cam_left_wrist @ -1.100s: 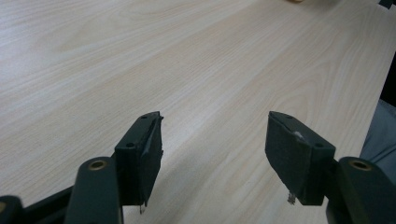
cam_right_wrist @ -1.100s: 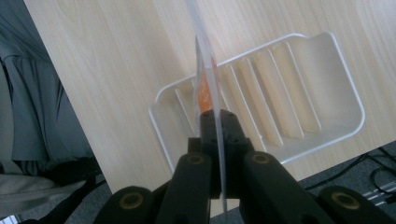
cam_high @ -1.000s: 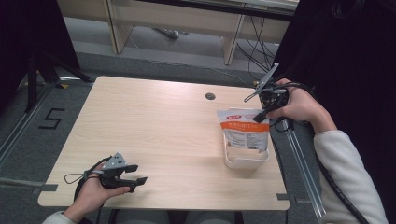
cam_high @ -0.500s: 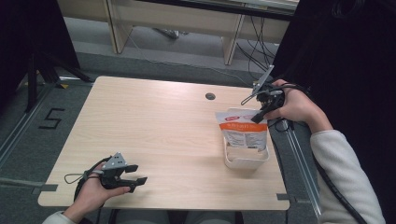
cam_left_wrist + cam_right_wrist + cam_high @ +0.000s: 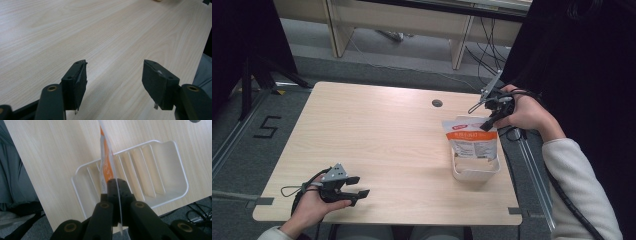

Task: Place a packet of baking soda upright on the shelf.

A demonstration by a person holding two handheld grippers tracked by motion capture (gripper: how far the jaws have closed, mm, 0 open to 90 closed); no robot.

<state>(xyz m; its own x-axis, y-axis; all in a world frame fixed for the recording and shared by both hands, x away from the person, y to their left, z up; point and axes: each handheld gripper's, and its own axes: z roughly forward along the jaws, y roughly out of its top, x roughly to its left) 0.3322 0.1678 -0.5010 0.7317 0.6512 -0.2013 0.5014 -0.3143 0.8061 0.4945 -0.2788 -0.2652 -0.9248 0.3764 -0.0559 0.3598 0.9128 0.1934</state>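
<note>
A white and orange pouch (image 5: pixel 472 141) stands upright with its bottom in a white ribbed tray (image 5: pixel 475 173) on the right side of the wooden table (image 5: pixel 387 135). My right gripper (image 5: pixel 490 121) is shut on the pouch's top edge. In the right gripper view the gripper (image 5: pixel 117 187) pinches the thin pouch (image 5: pixel 106 162) edge-on, above the tray (image 5: pixel 172 160). My left gripper (image 5: pixel 359 186) rests in a hand at the table's front left, open with nothing between its fingers. In the left gripper view the gripper (image 5: pixel 113 82) has bare wood between its jaws.
A round cable hole (image 5: pixel 437 103) lies in the table behind the pouch. The tray sits near the table's right edge and front right corner. Cables trail over the floor beyond the table, near desk legs (image 5: pixel 459 47). A "5" marking (image 5: pixel 267 127) is on the floor at left.
</note>
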